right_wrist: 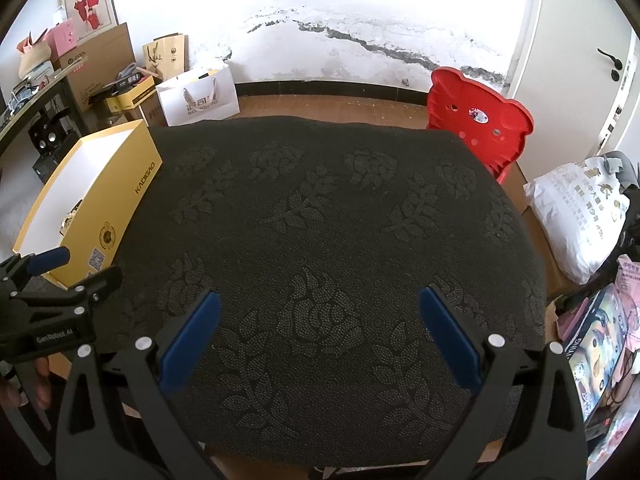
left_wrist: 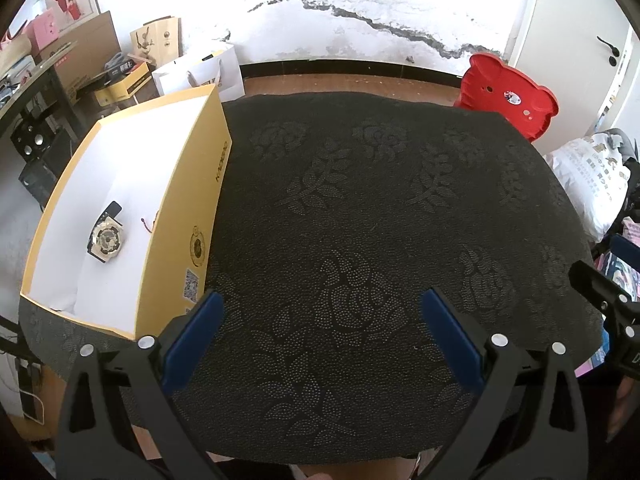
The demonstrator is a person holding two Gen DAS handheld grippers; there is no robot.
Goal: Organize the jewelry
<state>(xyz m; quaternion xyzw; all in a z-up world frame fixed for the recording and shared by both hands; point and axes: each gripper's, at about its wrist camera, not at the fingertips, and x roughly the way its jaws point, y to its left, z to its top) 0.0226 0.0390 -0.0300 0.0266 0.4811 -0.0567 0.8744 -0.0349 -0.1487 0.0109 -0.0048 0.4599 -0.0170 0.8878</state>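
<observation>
Both grippers, left gripper (left_wrist: 320, 336) and right gripper (right_wrist: 318, 334), gape empty over bare cloth (left_wrist: 360, 220); watch (left_wrist: 105, 238) boxed (left_wrist: 180, 216) far left, task looks finished, next retract.

Worktop (right_wrist: 340, 240) draped in dark cloth with a raised dotted rose-and-leaf pattern. Behind it, right: red plastic chair (right_wrist: 480, 120) with a bear-shaped back. Far wall white, with a dark crack (right_wrist: 380, 46) across the plaster and a black skirting at its foot; floor brown wood. Right: white door (right_wrist: 580, 40) with a black handle. Left corner: white paper carrier bag (right_wrist: 198, 98), brown cardboard cartons (right_wrist: 104, 60), pink bag (right_wrist: 64, 38), framed photograph (right_wrist: 88, 2). Right of worktop: white printed sack (right_wrist: 576, 208).
</observation>
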